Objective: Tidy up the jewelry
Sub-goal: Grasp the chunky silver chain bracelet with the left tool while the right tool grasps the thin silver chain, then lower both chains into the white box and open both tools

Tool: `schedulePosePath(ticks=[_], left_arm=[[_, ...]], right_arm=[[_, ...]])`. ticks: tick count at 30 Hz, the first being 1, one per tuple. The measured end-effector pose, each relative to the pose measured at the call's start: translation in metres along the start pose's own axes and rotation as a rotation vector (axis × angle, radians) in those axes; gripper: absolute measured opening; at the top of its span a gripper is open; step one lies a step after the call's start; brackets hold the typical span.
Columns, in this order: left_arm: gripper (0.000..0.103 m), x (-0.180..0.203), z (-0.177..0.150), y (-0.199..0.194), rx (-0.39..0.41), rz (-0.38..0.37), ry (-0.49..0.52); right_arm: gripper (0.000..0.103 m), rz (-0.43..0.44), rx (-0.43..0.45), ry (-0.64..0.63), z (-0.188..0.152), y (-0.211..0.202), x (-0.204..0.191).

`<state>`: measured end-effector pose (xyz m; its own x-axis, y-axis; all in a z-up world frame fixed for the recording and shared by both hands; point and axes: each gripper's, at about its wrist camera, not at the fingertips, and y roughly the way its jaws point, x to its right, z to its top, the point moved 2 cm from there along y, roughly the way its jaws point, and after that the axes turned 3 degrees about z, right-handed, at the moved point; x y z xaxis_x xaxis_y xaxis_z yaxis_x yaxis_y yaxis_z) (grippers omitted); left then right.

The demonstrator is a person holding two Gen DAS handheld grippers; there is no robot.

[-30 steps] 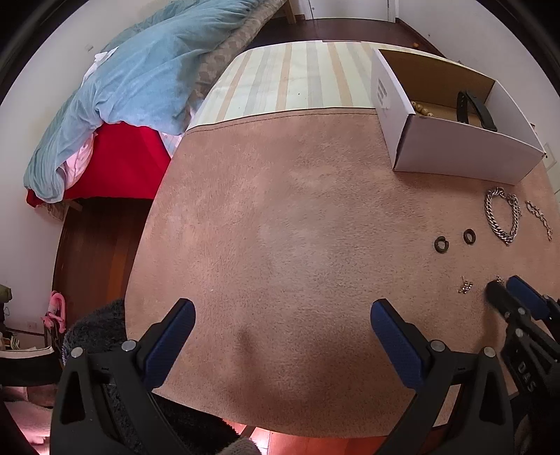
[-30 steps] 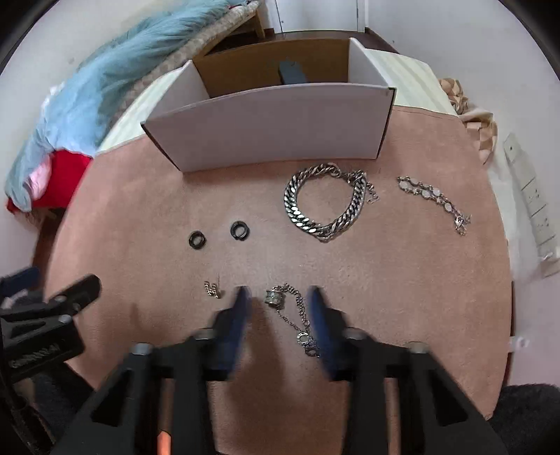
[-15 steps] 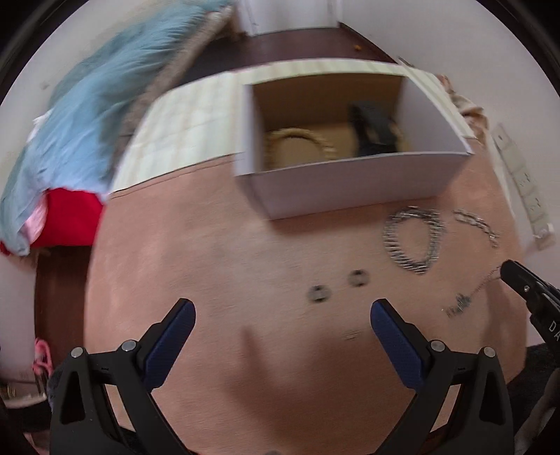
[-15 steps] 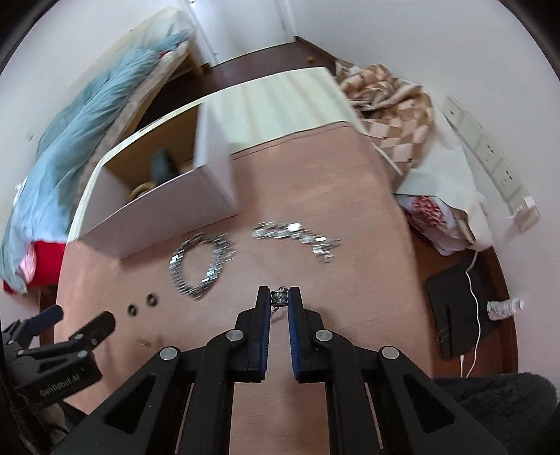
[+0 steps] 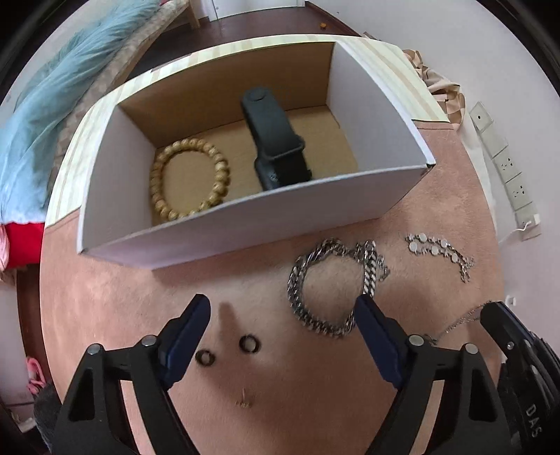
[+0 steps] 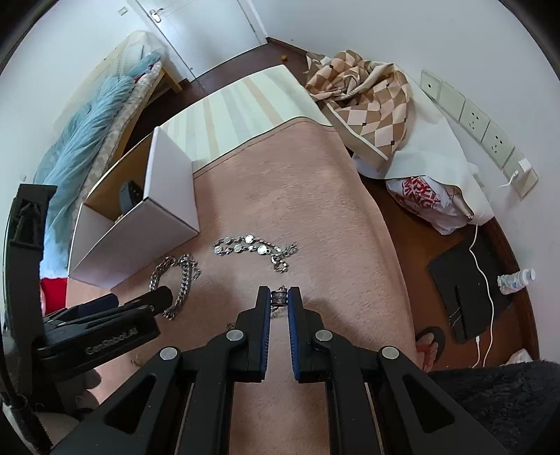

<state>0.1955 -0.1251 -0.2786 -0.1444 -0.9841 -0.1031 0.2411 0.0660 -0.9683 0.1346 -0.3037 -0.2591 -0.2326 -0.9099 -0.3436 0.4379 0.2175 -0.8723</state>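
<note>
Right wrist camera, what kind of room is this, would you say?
Most likely a bedroom in a home. A bed with a blue duvet stands against the far wall beside a white door, and a checked blanket lies crumpled beside the pink-covered table.

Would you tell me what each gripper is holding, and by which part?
The right gripper pinches the necklace by its silver ring pendant; the left gripper is open, holding nothing.
</note>
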Motion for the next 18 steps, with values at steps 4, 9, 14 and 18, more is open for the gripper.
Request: schedulePosePath(ticks=[4,9,14,18], left_arm=[[0.054,0.006,0.002,0.004,0.009,0.007,0.024],[0.008,0.016,0.007,0.002,0.02,-0.048,0.057],[0.005,0.009,0.002,0.0,0.028,-0.082,0.033],[0.005,-0.009,-0.003,-0.013,0.046,-0.118,-0.008]], right_arm=[[0.01,-0.002,-0.005,0.016,0.002,0.004,0.004],[0.01,-0.004,-0.018,0.024,0.0,0.008,0.005],[0.01,0.005,-0.017,0.022,0.0,0.005,0.004],[0.01,0.018,-0.012,0.017,0.001,0.001,0.001]])
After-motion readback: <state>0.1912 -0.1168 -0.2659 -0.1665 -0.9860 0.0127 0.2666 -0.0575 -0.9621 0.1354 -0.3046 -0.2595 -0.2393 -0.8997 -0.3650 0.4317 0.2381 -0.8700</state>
